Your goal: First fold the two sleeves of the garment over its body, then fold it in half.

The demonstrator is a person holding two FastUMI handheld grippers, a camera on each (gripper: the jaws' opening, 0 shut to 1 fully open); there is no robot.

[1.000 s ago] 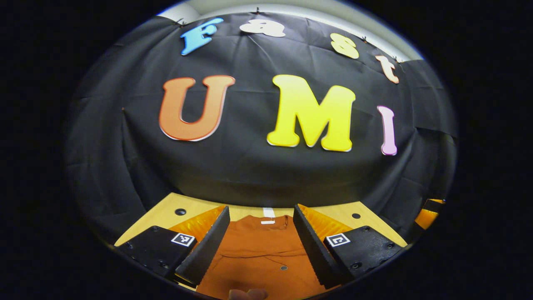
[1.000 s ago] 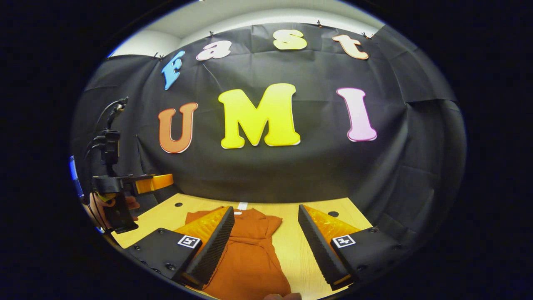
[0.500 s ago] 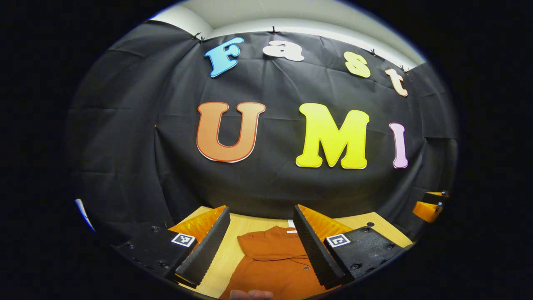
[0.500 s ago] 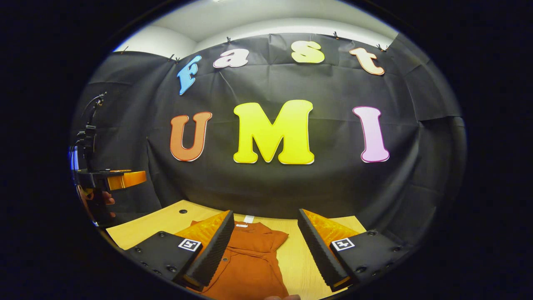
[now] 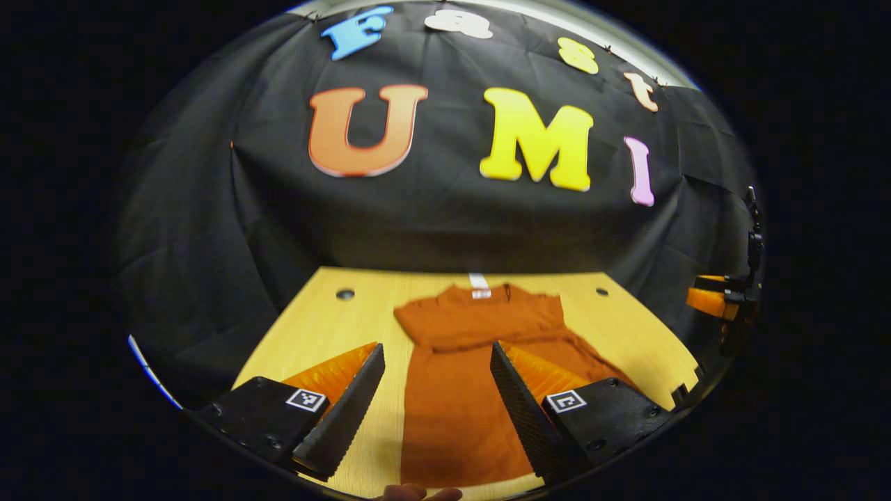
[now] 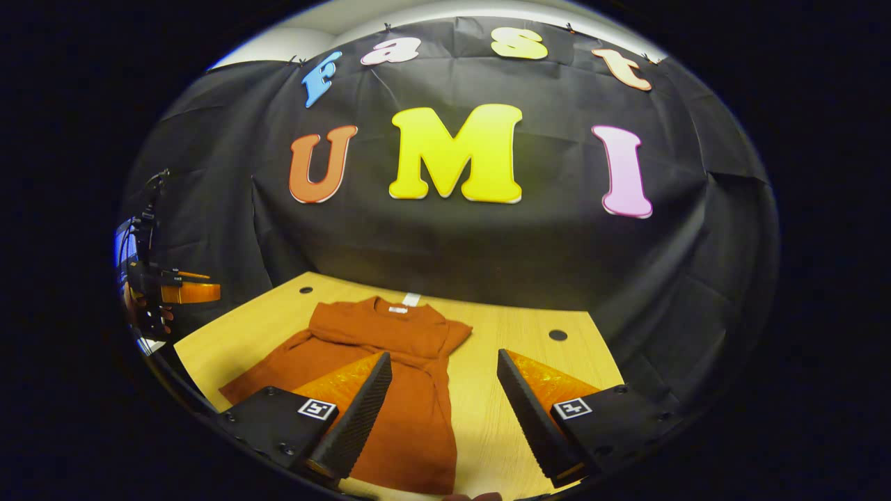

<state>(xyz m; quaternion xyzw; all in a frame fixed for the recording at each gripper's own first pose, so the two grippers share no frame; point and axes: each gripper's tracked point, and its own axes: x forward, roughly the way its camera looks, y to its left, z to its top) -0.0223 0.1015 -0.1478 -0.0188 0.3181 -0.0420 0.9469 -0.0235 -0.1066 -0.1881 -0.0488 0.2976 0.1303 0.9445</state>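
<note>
The rust-orange garment (image 5: 459,362) lies flat on the wooden table (image 5: 313,334), its collar and white label toward the wall. A folded band of cloth crosses its chest. In the left gripper view my left gripper (image 5: 435,410) hangs open above the garment's near half, holding nothing, with cloth showing between and behind its fingers. In the right gripper view my right gripper (image 6: 442,410) is also open over the garment's (image 6: 390,362) right edge, with bare table (image 6: 487,362) between its fingers. A fingertip shows at the bottom of each view.
The right gripper (image 5: 720,299) appears far right in the left gripper view. The left gripper (image 6: 170,292), held by a hand, appears far left in the right gripper view. Small round holes (image 5: 345,294) (image 6: 557,335) mark the tabletop's far corners. The black cloth wall stands behind the table.
Both grippers have drawn back and tilted down, so the whole garment and more of the table now show. Both stay open.
</note>
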